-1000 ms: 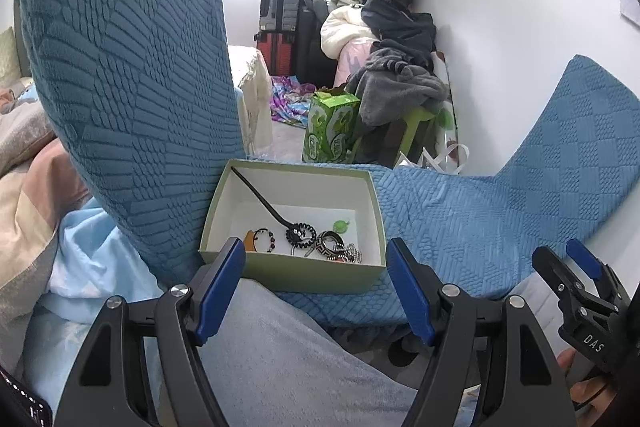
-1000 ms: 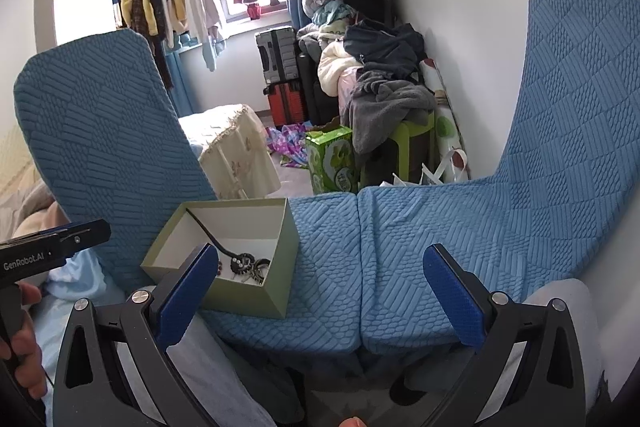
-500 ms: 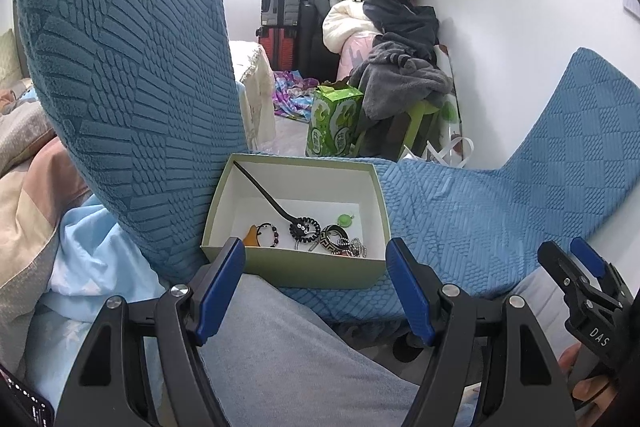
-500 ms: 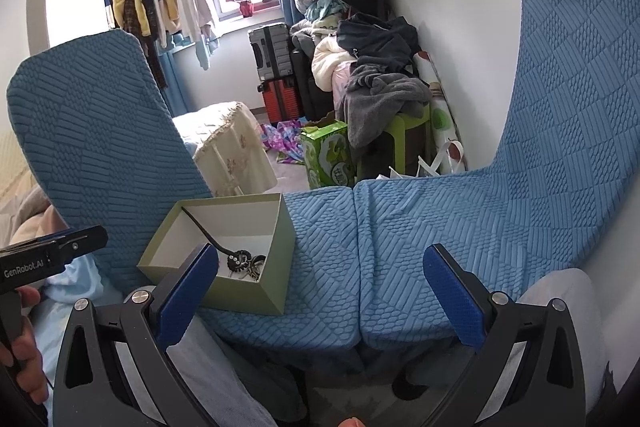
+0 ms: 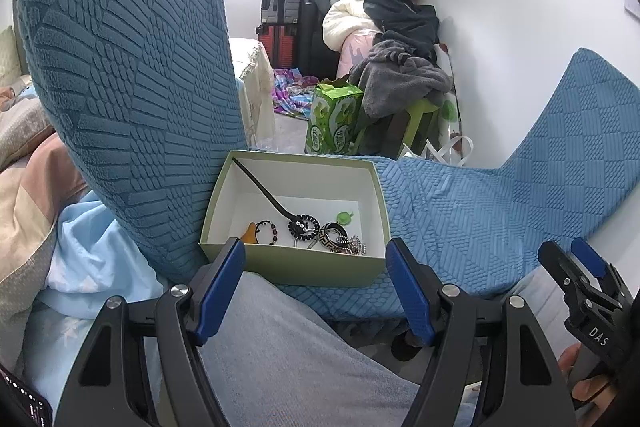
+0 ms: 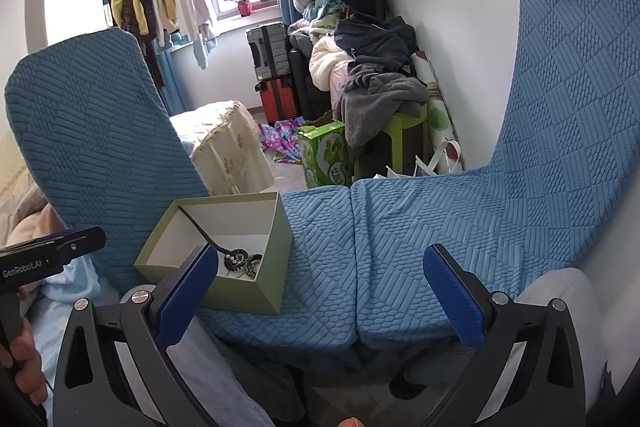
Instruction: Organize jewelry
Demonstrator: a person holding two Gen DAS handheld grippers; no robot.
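Observation:
An open pale green box (image 5: 280, 269) with a white inside rests on the blue textured cushion (image 5: 460, 227). Inside lie a black hair stick (image 5: 262, 189), a black coil hair tie (image 5: 305, 227), a beaded bracelet (image 5: 269, 230), a small green charm (image 5: 344, 217) and a tangle of chains (image 5: 348, 242). My left gripper (image 5: 316, 259) hovers open just short of the box's near wall, nothing between its blue pads. In the right wrist view the box (image 6: 244, 291) sits lower left. My right gripper (image 6: 320, 273) is open over the cushion, its left finger (image 6: 188, 291) overlapping the box's front.
A blue upright cushion (image 5: 128, 75) stands left of the box, another (image 6: 568, 115) rises at the right. A person's grey-clad legs (image 5: 288, 359) lie below the grippers. On the floor beyond are a green carton (image 5: 334, 121), a clothes-covered stool (image 6: 404, 139) and suitcases (image 5: 280, 11).
Both views have shifted slightly, with the box a little lower in the left wrist frame. Both grippers stay open and nothing in the box has moved.

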